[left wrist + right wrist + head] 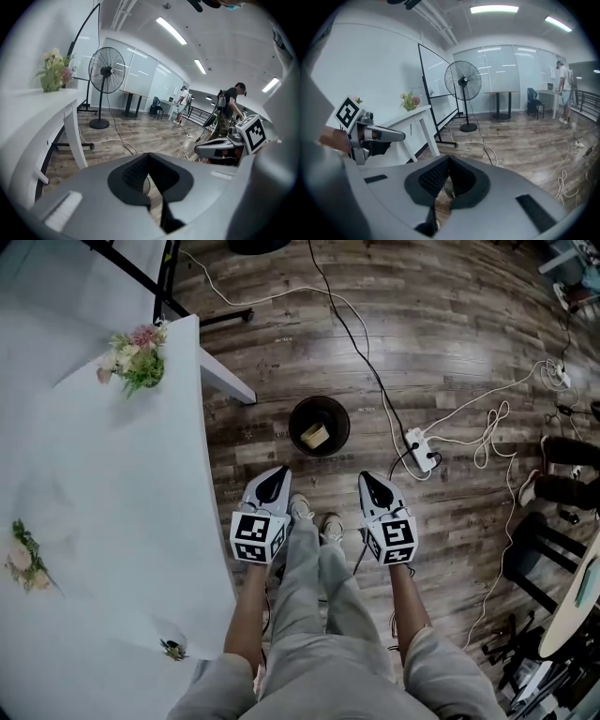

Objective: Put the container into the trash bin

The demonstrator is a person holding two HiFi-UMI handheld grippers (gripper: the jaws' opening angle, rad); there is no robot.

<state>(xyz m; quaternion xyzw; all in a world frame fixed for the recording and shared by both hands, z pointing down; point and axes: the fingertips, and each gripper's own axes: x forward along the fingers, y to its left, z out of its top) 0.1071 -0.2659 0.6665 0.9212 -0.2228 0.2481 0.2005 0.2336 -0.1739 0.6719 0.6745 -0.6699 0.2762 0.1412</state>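
A round black trash bin stands on the wooden floor just ahead of the person's feet, and a pale yellow container lies inside it. Both grippers hang side by side above the floor, on the near side of the bin. My left gripper is shut with nothing between its jaws, and its own view shows the dark pads meeting. My right gripper is also shut and empty, with its pads together in the right gripper view. Each gripper shows at the edge of the other's view.
A white table with small flower bunches runs along the left. Cables and a power strip lie on the floor to the right of the bin. A standing fan and people are farther off in the room.
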